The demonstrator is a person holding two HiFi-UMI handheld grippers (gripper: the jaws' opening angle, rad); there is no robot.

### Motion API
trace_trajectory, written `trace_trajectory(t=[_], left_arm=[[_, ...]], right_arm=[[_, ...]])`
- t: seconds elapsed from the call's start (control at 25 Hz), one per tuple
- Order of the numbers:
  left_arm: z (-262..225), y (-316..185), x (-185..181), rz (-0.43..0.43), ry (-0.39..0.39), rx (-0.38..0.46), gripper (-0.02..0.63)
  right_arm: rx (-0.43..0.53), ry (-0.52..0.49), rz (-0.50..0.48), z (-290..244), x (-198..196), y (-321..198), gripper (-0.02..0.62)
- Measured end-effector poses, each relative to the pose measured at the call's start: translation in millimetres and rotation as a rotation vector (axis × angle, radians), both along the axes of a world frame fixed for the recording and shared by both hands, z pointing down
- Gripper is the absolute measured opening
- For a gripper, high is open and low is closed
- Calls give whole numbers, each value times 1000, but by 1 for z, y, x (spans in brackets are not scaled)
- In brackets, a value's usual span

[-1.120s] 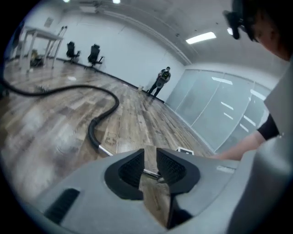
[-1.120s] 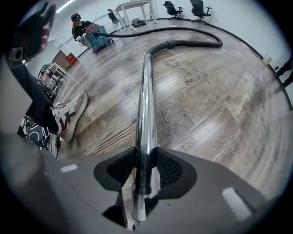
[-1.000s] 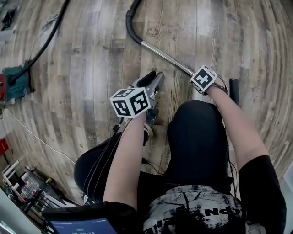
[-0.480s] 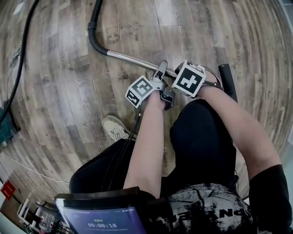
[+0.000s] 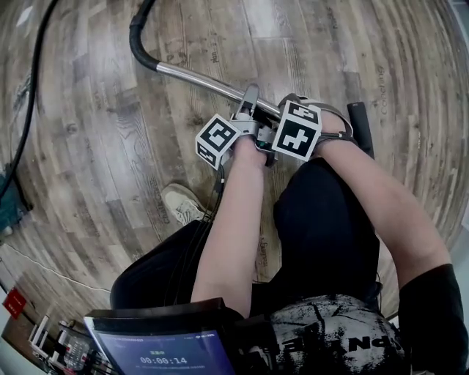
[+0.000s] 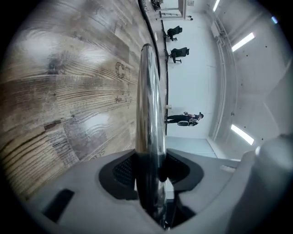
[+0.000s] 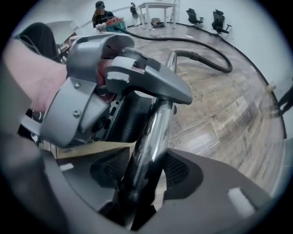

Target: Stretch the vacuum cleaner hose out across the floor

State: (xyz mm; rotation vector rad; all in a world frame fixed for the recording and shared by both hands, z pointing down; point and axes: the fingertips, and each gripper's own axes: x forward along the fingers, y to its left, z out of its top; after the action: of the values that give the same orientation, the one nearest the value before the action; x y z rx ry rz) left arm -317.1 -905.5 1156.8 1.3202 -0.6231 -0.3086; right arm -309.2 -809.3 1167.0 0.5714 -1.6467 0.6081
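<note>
A chrome vacuum tube (image 5: 198, 79) runs across the wooden floor and ends in a black hose (image 5: 135, 40) at the top left. My left gripper (image 5: 249, 99) is shut on the tube, its jaws having just closed, and the pads press both sides of the tube (image 6: 149, 114). Right beside it, my right gripper (image 5: 287, 106) points down over the same tube (image 7: 153, 137). Its jaws have just been opening and now stand open, the tube lying loose between them. The left gripper (image 7: 119, 82) shows close ahead, and the hose (image 7: 206, 52) curves away behind.
A black bar (image 5: 363, 128) lies on the floor by my right hand. My shoe (image 5: 183, 205) is below the grippers. A black cable (image 5: 33, 88) runs down the left side. Office chairs (image 7: 217, 18), a table (image 7: 158, 7) and a person (image 7: 100, 11) are far off.
My left gripper swung from beside the tube over to it, rolled, and closed on it next to the right gripper. The right gripper rose a little and its jaws spread.
</note>
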Motion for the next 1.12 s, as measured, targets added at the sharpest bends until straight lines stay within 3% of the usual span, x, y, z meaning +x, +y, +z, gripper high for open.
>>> trace_trajectory(t=[0.2, 0.36, 0.48, 0.56, 0.68, 0.84, 0.96, 1.08, 1.12], left_arm=[[-11, 1, 6, 0, 9, 7, 153], [-13, -10, 5, 48, -30, 93, 169], [-12, -57, -31, -87, -58, 99, 132], [-20, -77, -46, -120, -57, 125, 105], [-44, -74, -40, -128, 15, 135, 69], [-70, -71, -42, -141, -63, 203, 63], [-90, -74, -44, -172, -70, 223, 63], [-103, -75, -53, -168, -76, 250, 58], [-105, -75, -55, -162, -81, 257, 58]], right_arm=[[-7, -60, 103, -1, 1, 0, 188], [1, -77, 110, -11, 9, 8, 164], [-7, -121, 55, -21, 11, 25, 164], [-2, -143, 25, -26, 19, 35, 162], [47, -79, 32, -22, 34, 37, 153], [140, 41, 21, -18, 46, 14, 193], [215, 132, -51, -30, 54, -5, 196], [263, 184, -170, -36, 44, -11, 108], [266, 183, -188, -37, 41, -10, 104]])
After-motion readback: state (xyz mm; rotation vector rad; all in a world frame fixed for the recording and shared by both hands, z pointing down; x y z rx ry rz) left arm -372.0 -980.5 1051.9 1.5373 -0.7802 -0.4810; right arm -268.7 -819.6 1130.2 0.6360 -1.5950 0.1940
